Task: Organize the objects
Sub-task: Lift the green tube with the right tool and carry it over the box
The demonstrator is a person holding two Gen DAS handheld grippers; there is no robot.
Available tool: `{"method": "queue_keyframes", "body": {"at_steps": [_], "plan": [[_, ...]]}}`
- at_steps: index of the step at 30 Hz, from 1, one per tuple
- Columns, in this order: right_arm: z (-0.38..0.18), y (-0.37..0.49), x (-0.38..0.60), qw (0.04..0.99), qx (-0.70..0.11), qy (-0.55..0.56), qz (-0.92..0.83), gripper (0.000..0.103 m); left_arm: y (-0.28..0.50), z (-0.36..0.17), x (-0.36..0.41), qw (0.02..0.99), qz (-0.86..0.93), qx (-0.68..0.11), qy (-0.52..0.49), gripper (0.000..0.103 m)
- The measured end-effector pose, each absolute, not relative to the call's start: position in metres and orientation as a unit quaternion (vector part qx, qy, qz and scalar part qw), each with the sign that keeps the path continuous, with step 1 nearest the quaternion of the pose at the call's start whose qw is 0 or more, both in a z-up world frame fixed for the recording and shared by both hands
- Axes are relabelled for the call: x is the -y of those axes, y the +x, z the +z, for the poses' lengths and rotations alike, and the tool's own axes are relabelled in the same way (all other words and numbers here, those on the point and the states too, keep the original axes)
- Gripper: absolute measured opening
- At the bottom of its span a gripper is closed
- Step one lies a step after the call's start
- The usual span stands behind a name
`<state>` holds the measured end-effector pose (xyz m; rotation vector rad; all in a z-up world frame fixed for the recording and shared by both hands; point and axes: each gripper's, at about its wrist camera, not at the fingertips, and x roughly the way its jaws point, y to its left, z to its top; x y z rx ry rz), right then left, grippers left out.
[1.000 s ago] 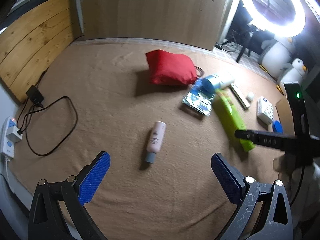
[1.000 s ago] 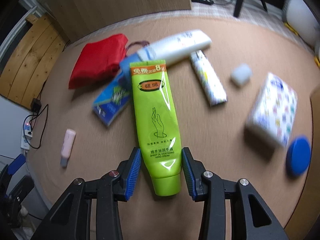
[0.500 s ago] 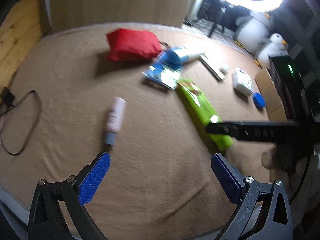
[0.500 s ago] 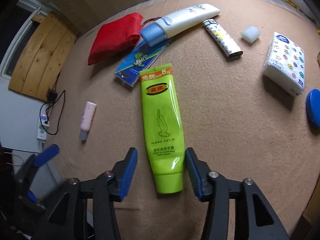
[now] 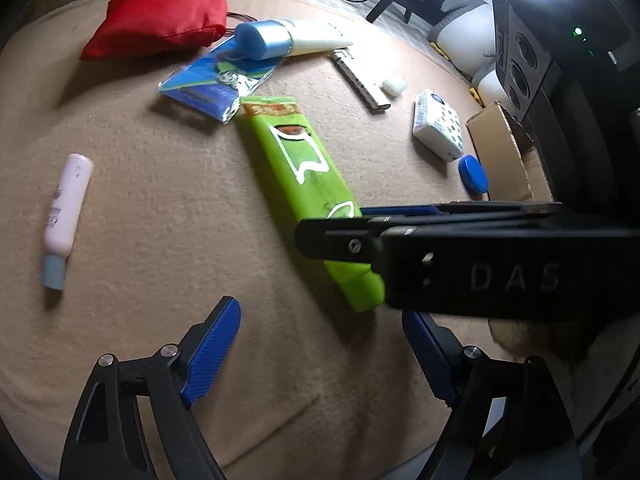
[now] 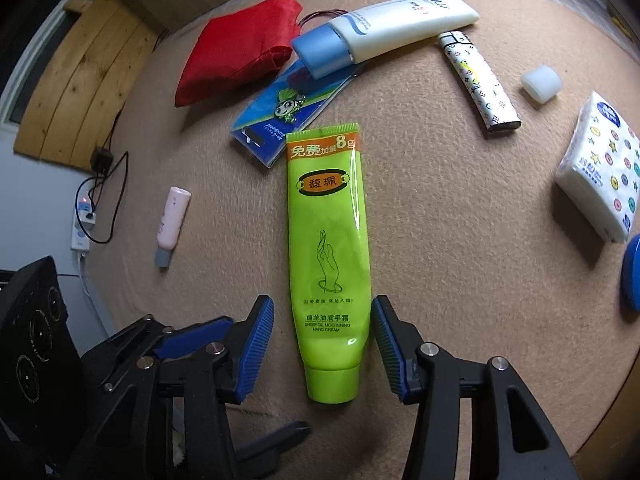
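2 blue pads [image 6: 260,344] of the right gripper [image 6: 322,346] stand apart, flanking the green hand cream tube [image 6: 326,240] flat on the tan cloth [image 6: 440,240], probably to pinch it; left gripper [image 5: 316,344] gapes empty nearby.

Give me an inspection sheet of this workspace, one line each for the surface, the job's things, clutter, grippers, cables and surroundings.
Surface: tan carpet-like mat, items scattered on it.
Job's things: green hand cream tube lying flat, cap toward the right gripper; white tube with blue cap resting on the blue packet; pink bottle; red pouch; patterned stick; tissue pack; blue lid.
Clutter: small white cap.
Grippers: right gripper open, jaws either side of the green tube's cap end; left gripper open, holding nothing.
Cables: black cord and power strip left of the mat.
Surroundings: cardboard box, wooden panel.
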<state>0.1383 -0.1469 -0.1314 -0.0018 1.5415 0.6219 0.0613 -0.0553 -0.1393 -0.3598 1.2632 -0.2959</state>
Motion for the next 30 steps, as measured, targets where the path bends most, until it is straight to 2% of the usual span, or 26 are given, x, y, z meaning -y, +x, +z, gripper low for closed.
{"method": "queue_keyframes", "body": {"at_steps": [2,6,9,11,12,20,30], "plan": [[-0.132,0.139,0.146,0.674,-0.685,-0.005,0.276,0.040,0.065,-0.139,0.057,0.781,-0.141,-0.584,-0.170,0.082],[-0.133,0.140,0.150,0.672,-0.686,0.002,0.277,0.036,0.070,-0.138,0.061,0.781,-0.140,-0.584,-0.170,0.063],[-0.134,0.140,0.152,0.672,-0.686,0.009,0.279,0.035,0.071,-0.140,0.066,0.783,-0.143,-0.582,-0.162,0.059],[-0.133,0.140,0.155,0.672,-0.686,0.016,0.278,0.034,0.072,-0.142,0.068,0.781,-0.149,-0.584,-0.166,0.052],[-0.133,0.140,0.156,0.673,-0.685,0.018,0.278,0.034,0.073,-0.144,0.069,0.779,-0.152,-0.584,-0.170,0.044],[-0.131,0.140,0.168,0.678,-0.680,0.052,0.274,0.026,0.074,-0.147,0.075,0.782,-0.150,-0.580,-0.171,0.043],[-0.121,0.139,0.185,0.689,-0.669,0.070,0.270,0.024,0.072,-0.132,0.087,0.796,-0.155,-0.566,-0.148,0.042]]}}
